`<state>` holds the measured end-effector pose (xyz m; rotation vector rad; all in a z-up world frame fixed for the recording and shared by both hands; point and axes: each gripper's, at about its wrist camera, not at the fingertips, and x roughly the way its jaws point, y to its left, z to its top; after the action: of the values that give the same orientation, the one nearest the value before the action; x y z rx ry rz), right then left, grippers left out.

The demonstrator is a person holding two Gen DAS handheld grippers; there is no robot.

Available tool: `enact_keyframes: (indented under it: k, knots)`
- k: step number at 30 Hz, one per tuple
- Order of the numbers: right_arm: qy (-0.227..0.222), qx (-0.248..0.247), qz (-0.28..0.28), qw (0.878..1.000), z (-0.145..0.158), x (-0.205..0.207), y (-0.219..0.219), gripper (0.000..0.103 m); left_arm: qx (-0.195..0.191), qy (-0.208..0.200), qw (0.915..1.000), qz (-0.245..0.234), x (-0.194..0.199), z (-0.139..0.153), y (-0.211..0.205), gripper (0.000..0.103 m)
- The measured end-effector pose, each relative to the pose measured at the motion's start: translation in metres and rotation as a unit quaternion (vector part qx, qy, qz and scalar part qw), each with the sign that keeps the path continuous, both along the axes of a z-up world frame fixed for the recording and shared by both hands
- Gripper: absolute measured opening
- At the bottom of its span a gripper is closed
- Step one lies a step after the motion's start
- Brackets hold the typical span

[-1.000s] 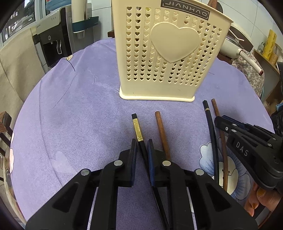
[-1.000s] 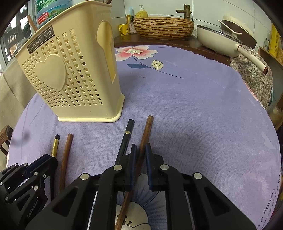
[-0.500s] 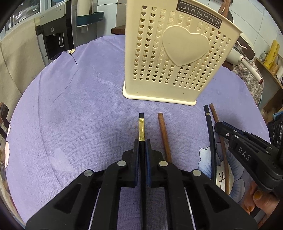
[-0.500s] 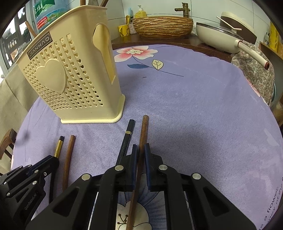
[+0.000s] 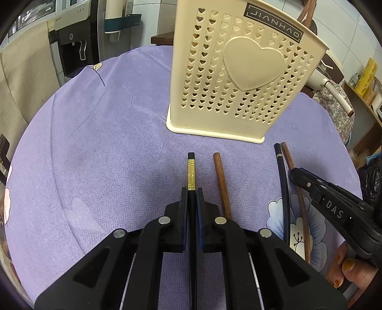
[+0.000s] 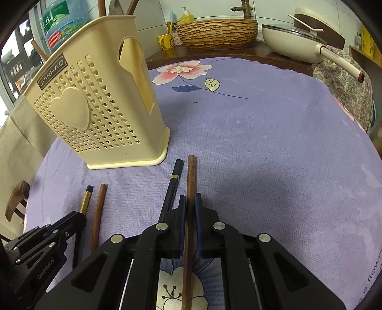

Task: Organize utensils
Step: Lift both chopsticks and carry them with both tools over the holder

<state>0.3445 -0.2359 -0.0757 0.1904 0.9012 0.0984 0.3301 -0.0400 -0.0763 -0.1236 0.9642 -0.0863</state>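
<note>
A cream utensil holder with heart holes stands on the purple cloth; it also shows in the right wrist view. My left gripper is shut on a black chopstick with a gold band. A brown chopstick lies just right of it. My right gripper is shut on another brown chopstick. A second black chopstick lies on the cloth to its left. Both grippers are low over the cloth, in front of the holder.
Utensil handles stick out of the holder's top. Behind the table are a woven basket, a cream pan with a long handle and a water dispenser. The round table's edge curves on the right.
Both grippers closed on their chopsticks: the left on the black gold-banded one, the right on the brown one. Both held chopsticks now point straight ahead, and both views sit slightly closer to the holder.
</note>
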Motion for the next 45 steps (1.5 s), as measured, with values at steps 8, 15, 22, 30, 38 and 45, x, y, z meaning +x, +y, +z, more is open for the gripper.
enact_keyframes:
  k: [8, 15, 22, 30, 38, 45]
  knots:
    - [-0.019, 0.019, -0.007, 1.0, 0.011, -0.008, -0.01, 0.007, -0.013, -0.009, 0.9999, 0.003, 0.0, 0.007, 0.006, 0.007]
    - [-0.055, 0.044, -0.003, 0.998, 0.033, -0.026, -0.022, 0.007, -0.031, -0.036, 0.9989, -0.001, -0.014, 0.03, 0.011, 0.007]
    - [-0.116, 0.043, 0.028, 0.992, 0.071, -0.06, -0.027, 0.007, -0.037, -0.083, 0.9957, -0.017, -0.043, 0.068, 0.016, 0.007]
    - [-0.163, 0.041, 0.064, 0.984, 0.112, -0.099, -0.032, 0.007, -0.05, -0.13, 0.9895, -0.038, -0.078, 0.112, 0.024, 0.007]
    - [-0.196, 0.023, 0.094, 0.976, 0.141, -0.123, -0.03, 0.007, -0.047, -0.163, 0.984, -0.053, -0.101, 0.143, 0.022, 0.007]
    - [-0.206, 0.009, 0.103, 0.973, 0.151, -0.126, -0.027, 0.007, -0.042, -0.17, 0.9829, -0.056, -0.096, 0.154, 0.019, 0.007]
